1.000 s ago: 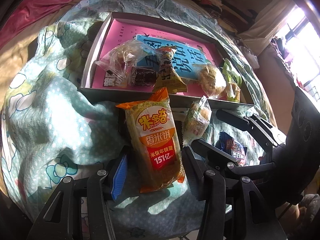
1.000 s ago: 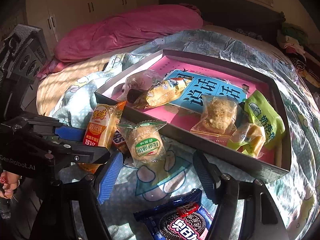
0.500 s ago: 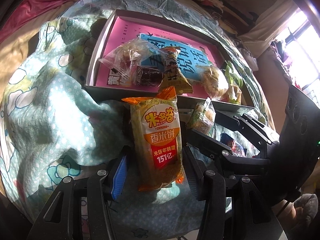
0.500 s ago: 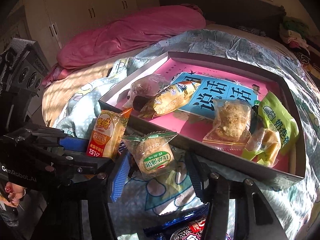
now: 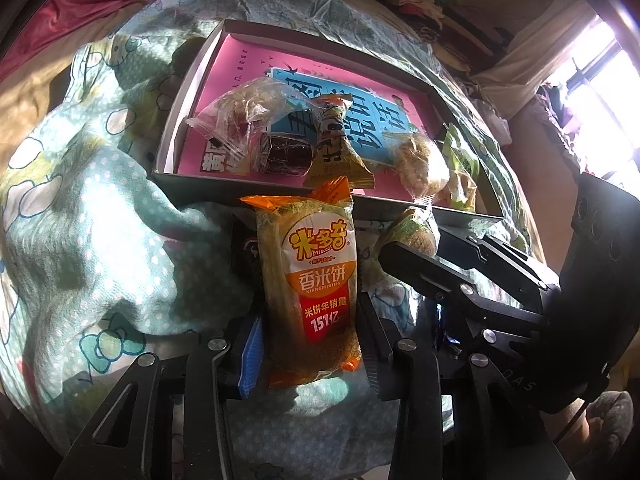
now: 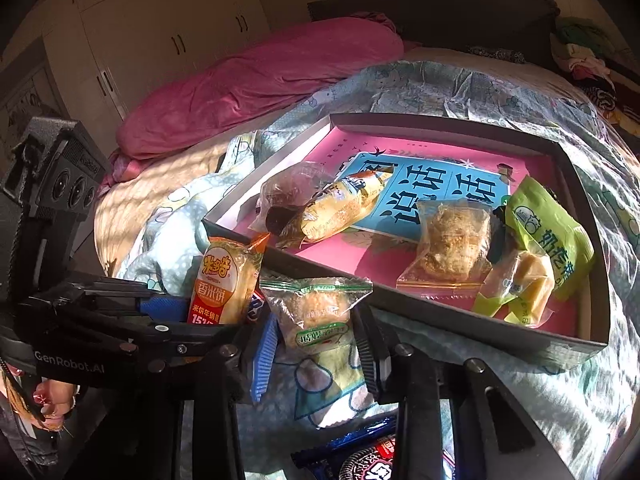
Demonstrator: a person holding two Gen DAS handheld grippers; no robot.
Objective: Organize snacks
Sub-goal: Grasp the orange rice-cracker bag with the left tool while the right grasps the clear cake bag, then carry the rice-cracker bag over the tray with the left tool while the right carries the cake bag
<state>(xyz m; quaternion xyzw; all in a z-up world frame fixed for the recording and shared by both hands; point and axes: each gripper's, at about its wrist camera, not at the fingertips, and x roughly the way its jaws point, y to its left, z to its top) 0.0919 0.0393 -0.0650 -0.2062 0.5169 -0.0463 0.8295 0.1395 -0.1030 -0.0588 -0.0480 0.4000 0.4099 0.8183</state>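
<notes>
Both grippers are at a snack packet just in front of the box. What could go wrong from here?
1. The left gripper is closing on only the lower end of the tall rice cracker packet, so it may tip or slip when lifted.
2. The right gripper is closing on the clear pastry packet; the soft wrapper could crush.
3. The two grippers sit very close and could collide, or a packet could catch the box wall.

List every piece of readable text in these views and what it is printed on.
"米多奇", "香米饼", "米饼年销量 151亿": orange rice-cracker packet.
"GenRobot.AI": black body of left gripper.
"说话": blue book cover in grey tray.
Green-labelled clear pastry bag, lime-green packet: unreadable.
</notes>
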